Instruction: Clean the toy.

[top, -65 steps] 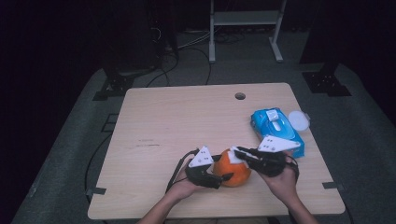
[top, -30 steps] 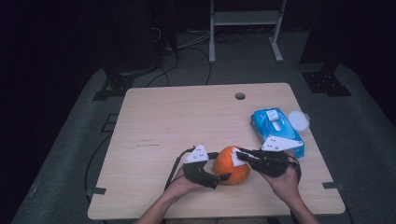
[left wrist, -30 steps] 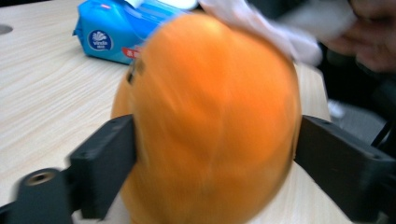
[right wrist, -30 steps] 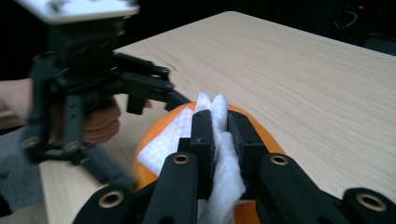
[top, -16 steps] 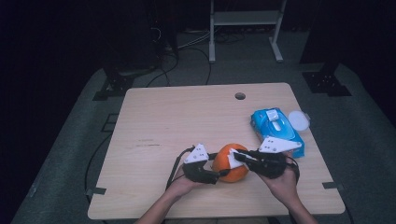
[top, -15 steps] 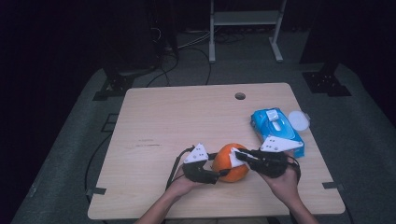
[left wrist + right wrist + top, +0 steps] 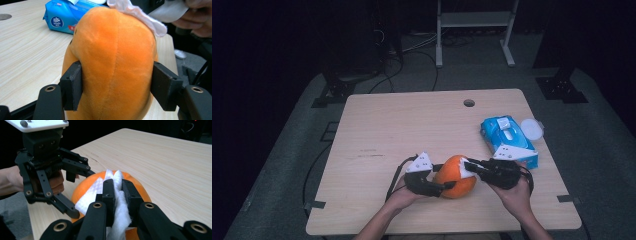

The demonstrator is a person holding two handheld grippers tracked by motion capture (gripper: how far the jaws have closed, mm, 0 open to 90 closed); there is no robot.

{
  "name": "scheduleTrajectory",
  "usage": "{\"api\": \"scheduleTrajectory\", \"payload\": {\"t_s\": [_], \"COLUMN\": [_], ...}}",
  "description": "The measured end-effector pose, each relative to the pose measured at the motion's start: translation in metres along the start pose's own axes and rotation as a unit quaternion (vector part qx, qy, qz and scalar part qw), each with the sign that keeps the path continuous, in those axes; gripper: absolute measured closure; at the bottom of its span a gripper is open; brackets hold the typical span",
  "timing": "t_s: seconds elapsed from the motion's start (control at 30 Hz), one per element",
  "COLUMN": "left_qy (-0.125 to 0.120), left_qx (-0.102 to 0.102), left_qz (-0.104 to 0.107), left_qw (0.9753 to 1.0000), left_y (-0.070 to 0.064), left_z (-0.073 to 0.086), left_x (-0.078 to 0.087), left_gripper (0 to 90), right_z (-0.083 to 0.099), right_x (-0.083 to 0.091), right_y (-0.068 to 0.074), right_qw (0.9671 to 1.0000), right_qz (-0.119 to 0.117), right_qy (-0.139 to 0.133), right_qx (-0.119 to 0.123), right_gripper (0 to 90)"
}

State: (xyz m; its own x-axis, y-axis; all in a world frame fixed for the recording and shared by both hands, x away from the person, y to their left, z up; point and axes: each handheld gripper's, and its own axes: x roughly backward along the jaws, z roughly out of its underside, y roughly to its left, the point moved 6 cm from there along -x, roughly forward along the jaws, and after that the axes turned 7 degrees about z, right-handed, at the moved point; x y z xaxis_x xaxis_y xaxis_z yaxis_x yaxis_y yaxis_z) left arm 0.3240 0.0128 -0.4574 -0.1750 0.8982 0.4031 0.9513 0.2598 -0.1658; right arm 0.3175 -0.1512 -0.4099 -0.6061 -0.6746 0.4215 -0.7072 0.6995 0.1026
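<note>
Orange plush toy (image 7: 110,62) upright; white wipe (image 7: 117,202) atop, prob. crumpled.

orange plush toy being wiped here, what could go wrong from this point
The left gripper only squeezes the soft orange plush toy at its sides, so wiping pressure might roll it free. The white wipe is pinched thinly in the right gripper and could slip out.

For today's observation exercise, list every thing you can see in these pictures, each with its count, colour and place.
Plush toy: one, orange, near table edge, between both grippers.
Wipe: one, white, on the toy's top.
Wipes pack: one, blue, table's right side.
Lid: one, white, beside the pack.
Table: one, light wood, with a hole at its far edge.
Left gripper: black, clamped on the toy.
Right gripper: black, pinching the wipe.
</note>
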Motion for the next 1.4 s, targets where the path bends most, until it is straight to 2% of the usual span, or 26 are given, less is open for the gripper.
{"api": "scheduleTrajectory", "payload": {"t_s": [0.07,0.1,0.17,0.2,0.27,0.33,0.37,0.43,0.47,0.57,0.67,0.77,0.83,1.0,1.07,1.17,1.27,1.3,1.33,1.4], "left_qy": [0.008,0.013,0.017,0.015,0.013,0.014,0.013,0.014,0.014,0.019,0.020,0.017,0.014,0.007,0.004,0.007,0.008,0.009,0.006,0.001], "left_qx": [-0.011,-0.017,-0.023,-0.022,-0.022,-0.027,-0.027,-0.027,-0.026,-0.029,-0.026,-0.024,-0.021,-0.017,-0.017,-0.016,-0.016,-0.016,-0.016,-0.022], "left_qz": [-0.003,-0.004,-0.008,-0.008,-0.006,-0.007,-0.007,-0.007,-0.006,-0.009,-0.010,-0.012,-0.010,-0.008,-0.009,-0.012,-0.016,-0.016,-0.014,-0.009], "left_qw": [0.9999,0.9998,0.9996,0.9996,0.9996,0.9995,0.9995,0.9995,0.9995,0.9993,0.9994,0.9995,0.9996,0.9998,0.9998,0.9998,0.9997,0.9997,0.9997,0.9997], "left_y": [-0.004,-0.006,-0.007,-0.007,-0.007,-0.007,-0.007,-0.006,-0.006,-0.007,-0.006,-0.005,-0.005,-0.003,-0.003,-0.004,-0.004,-0.004,-0.004,-0.004], "left_z": [0.002,0.003,0.004,0.004,0.004,0.005,0.005,0.004,0.004,0.005,0.007,0.008,0.008,0.007,0.007,0.007,0.007,0.007,0.007,0.006], "left_x": [-0.006,-0.008,-0.008,-0.008,-0.008,-0.008,-0.008,-0.010,-0.011,-0.013,-0.012,-0.012,-0.012,-0.012,-0.014,-0.016,-0.015,-0.015,-0.014,-0.012], "left_gripper": [33.2,32.7,32.5,32.4,32.4,32.2,32.0,31.5,30.7,29.1,28.7,28.5,28.8,28.4,27.2,25.9,25.9,25.9,25.9,23.5], "right_z": [-0.004,-0.004,-0.005,-0.006,-0.006,-0.005,-0.003,0.002,0.004,0.002,-0.001,-0.001,-0.003,0.001,0.004,0.002,-0.002,-0.002,-0.003,-0.003], "right_x": [-0.002,-0.005,-0.010,-0.010,-0.007,-0.004,-0.003,-0.002,-0.001,-0.002,-0.006,-0.010,-0.009,-0.004,-0.002,-0.002,-0.005,-0.006,-0.006,-0.005], "right_y": [0.011,0.018,0.027,0.026,0.019,0.005,-0.004,-0.015,-0.016,-0.003,0.016,0.028,0.024,-0.008,-0.013,-0.003,0.014,0.018,0.019,0.013], "right_qw": [0.9998,0.9995,0.9983,0.9980,0.9986,0.9985,0.9988,0.9992,0.9993,0.9984,0.9985,0.9964,0.9965,0.9983,0.9988,0.9987,0.9983,0.9978,0.9969,0.9973], "right_qz": [-0.014,-0.016,-0.010,-0.006,0.002,0.026,0.034,0.039,0.036,0.043,0.020,0.023,0.025,0.046,0.044,0.041,0.020,0.020,0.026,0.029], "right_qy": [-0.003,0.001,0.006,0.005,0.004,0.002,0.004,0.008,0.007,0.010,0.005,0.010,0.009,0.009,0.008,0.010,0.006,0.008,0.009,0.009], "right_qx": [0.010,0.026,0.057,0.063,0.053,0.048,0.036,0.012,0.006,0.035,0.051,0.081,0.079,0.035,0.021,0.030,0.054,0.062,0.073,0.066], "right_gripper": [80.6,80.6,80.6,80.6,80.6,80.7,80.7,80.7,80.7,80.6,80.3,80.3,80.5,80.5,80.5,80.4,80.2,80.2,80.2,80.3]}}
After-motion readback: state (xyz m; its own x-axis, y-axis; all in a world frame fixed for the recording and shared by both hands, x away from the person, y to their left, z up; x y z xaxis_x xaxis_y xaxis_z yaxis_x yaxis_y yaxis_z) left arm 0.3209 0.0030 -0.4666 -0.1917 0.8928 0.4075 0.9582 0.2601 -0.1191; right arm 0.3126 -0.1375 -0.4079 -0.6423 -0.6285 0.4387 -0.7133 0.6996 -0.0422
